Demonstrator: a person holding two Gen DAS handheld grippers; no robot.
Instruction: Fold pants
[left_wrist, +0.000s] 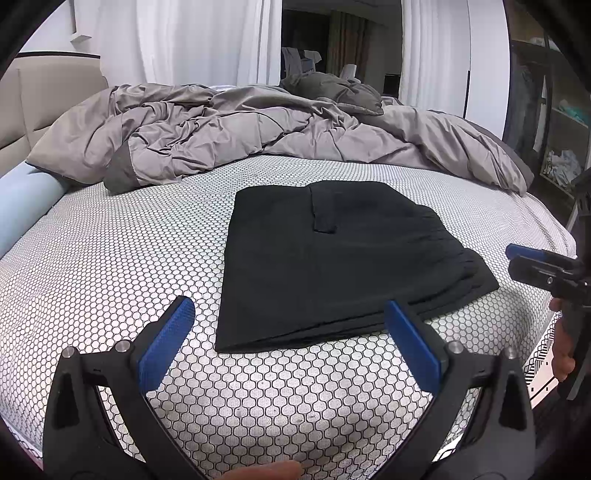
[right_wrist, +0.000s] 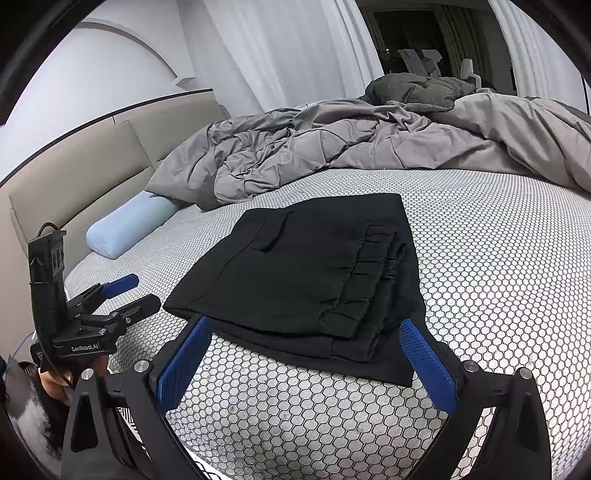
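Black pants (left_wrist: 332, 258) lie folded into a flat rectangle on the honeycomb-patterned mattress (left_wrist: 110, 266); they also show in the right wrist view (right_wrist: 306, 284), elastic waistband on top. My left gripper (left_wrist: 290, 314) is open and empty, held just in front of the near folded edge, not touching it. My right gripper (right_wrist: 306, 328) is open and empty, at the waistband side, its fingers either side of the near corner. The left gripper shows at the left of the right wrist view (right_wrist: 129, 291), the right gripper at the right edge of the left wrist view (left_wrist: 517, 258).
A rumpled grey duvet (left_wrist: 240, 133) lies across the far half of the bed. A light blue bolster pillow (right_wrist: 129, 225) rests by the beige headboard (right_wrist: 92, 177). White curtains hang behind. A shelf unit (left_wrist: 554, 129) stands at the far right.
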